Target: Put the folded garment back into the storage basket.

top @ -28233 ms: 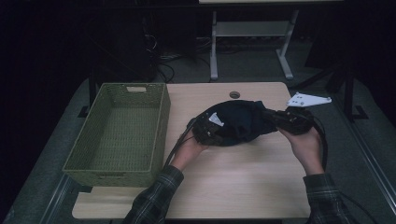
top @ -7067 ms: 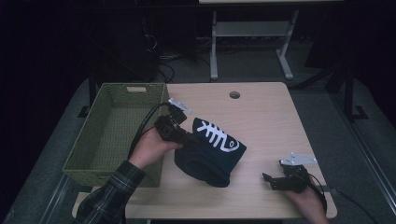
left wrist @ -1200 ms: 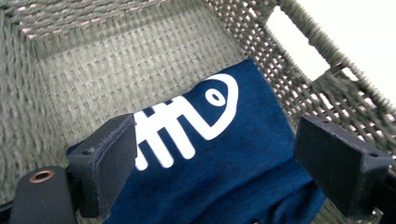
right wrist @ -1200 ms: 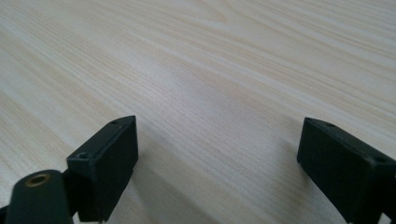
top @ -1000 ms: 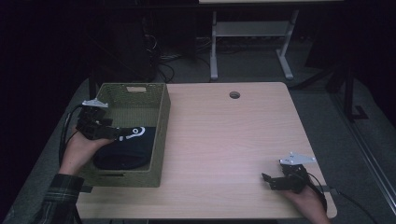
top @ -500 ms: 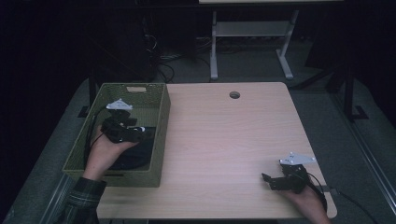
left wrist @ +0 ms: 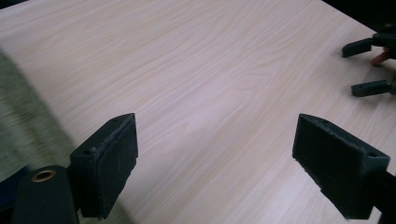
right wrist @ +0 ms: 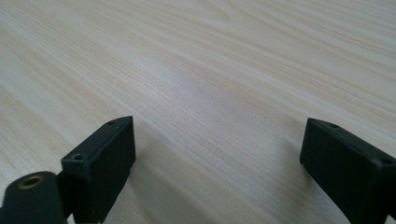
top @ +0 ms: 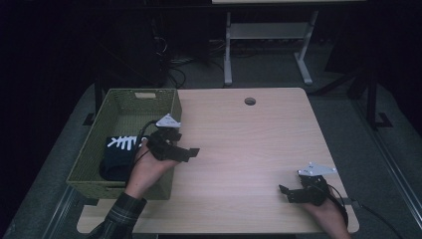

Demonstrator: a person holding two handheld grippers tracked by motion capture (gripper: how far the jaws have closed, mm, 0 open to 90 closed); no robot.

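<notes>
A dark garment [top: 118, 155] with a white fishbone print lies in the green woven basket [top: 102, 114] at the table's left. My left gripper [top: 186, 153] hovers just right of the basket's right wall, over the wooden table [top: 249, 144]. It is open with nothing between its jaws [left wrist: 219, 154]. My right gripper [top: 287, 193] rests low near the table's front right corner, also open, with bare wood between its jaws [right wrist: 215, 149]. In the left gripper view the right gripper [left wrist: 369, 65] shows far off at the upper right.
A round cable hole [top: 250, 101] sits at the table's far edge. A blurred strip of the basket [left wrist: 14, 126] is at the left in the left gripper view. A white desk frame [top: 263, 35] stands on the floor beyond the table.
My left gripper has come up out of the basket and moved right over its rim, open, leaving the dark garment inside. The right gripper has stayed put.
</notes>
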